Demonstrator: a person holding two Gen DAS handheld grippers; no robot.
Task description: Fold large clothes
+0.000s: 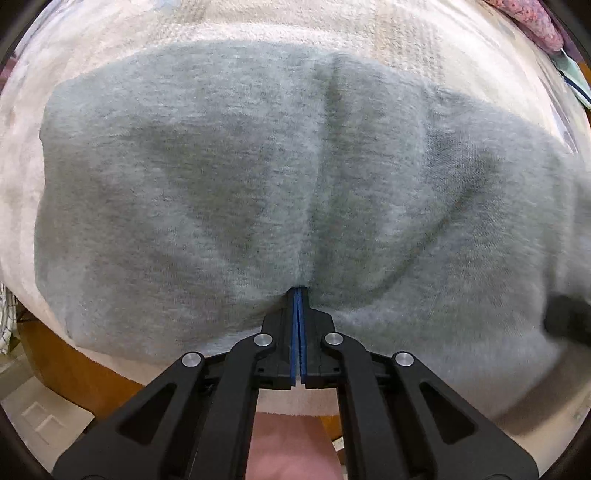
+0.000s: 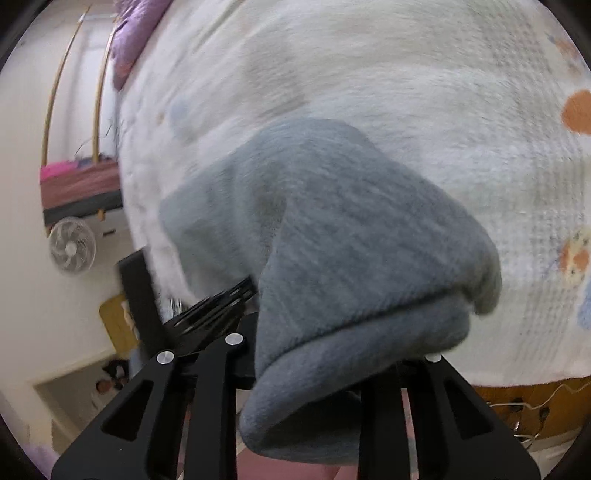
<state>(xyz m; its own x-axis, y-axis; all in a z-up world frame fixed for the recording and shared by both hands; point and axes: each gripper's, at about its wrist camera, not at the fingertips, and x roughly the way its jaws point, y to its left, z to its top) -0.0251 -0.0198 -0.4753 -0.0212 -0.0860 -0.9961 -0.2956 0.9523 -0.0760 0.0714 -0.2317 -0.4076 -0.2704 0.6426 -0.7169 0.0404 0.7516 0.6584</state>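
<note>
Tongs [image 1: 298,295] pinching grey garment [image 1: 258,177] crosswise

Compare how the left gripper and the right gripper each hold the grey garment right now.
The left gripper shows its blue pads pressed together on the grey garment's near edge; the right gripper's fingertips are buried under bunched folds. By the left gripper the cloth lies spread on the pale blanket; by the right it drapes over the linkage. Both grip the same garment.

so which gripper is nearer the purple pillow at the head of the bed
Hard to call. The purple pillow lies far beyond both. The left gripper pinches the grey garment near the bed's near edge; the right gripper's tips are hidden under the fabric.
</note>
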